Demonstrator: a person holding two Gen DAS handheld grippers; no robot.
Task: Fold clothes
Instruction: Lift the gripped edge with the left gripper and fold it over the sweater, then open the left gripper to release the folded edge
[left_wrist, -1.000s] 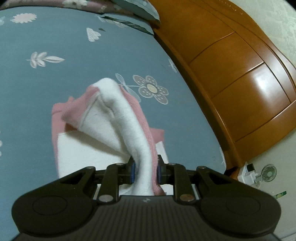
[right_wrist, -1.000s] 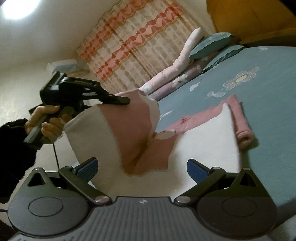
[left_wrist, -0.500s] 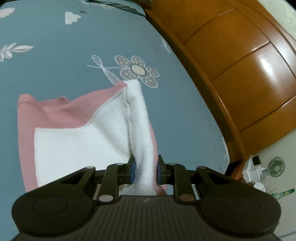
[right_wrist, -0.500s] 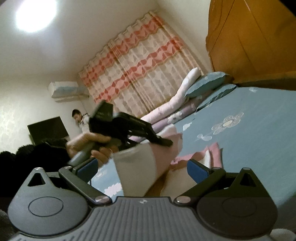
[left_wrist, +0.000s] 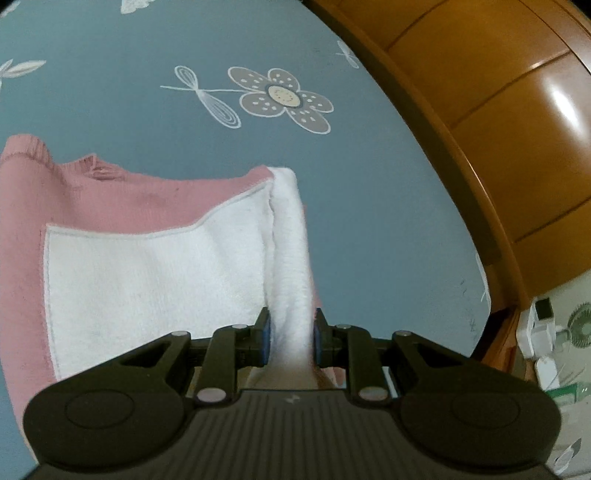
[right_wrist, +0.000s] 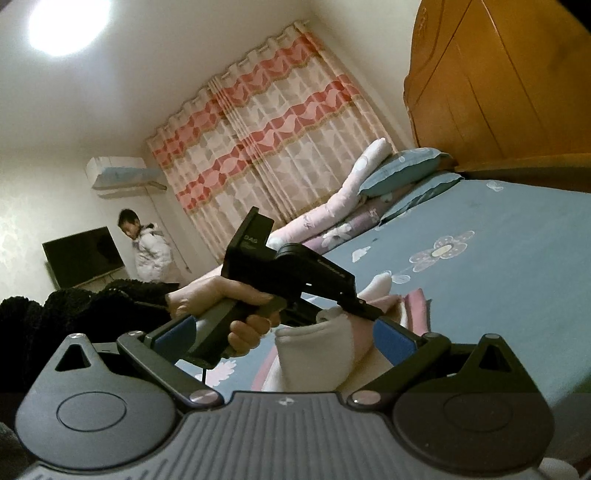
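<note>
Left wrist view: we couldn't see where the garment (left_wrist: 147, 266) ended at the bottom, since the left tool's (left_wrist: 291, 334) black body covered it, and its left edge was cut off by the frame. The pink-and-white garment lay on the blue flowered bedsheet (left_wrist: 369, 221), white panel up, pink band along the far and left sides. One corner was drawn up in a ridge toward the camera. A wooden headboard (left_wrist: 517, 147) curved along the right; beyond it, bottom right, a small fan (left_wrist: 581, 325) and white items, too small to make out. The left tool's jaws stood narrow, blue pads pressed on the white fold between them.

Right wrist view: lower part was blocked by the right tool's (right_wrist: 282, 334) own body; room was dim w/ a ceiling light (right_wrist: 68, 24) glaring top left. We saw a hand (right_wrist: 221, 306) in a dark fuzzy sleeve (right_wrist: 74, 317) holding the left tool (right_wrist: 364, 308), which pinched the garment (right_wrist: 314, 354) just above the bed. That hand and tool stood between the right tool's fingers and hid much of the cloth. Behind: striped curtain (right_wrist: 266, 147), pillows (right_wrist: 406, 170), a rolled quilt (right_wrist: 332, 218), a TV (right_wrist: 83, 256), an AC unit (right_wrist: 118, 177), and another person (right_wrist: 149, 251) in a white jacket. The right tool's jaws stood wide apart, held nothing, and we couldn't tell if the right pad touched the cloth.
</note>
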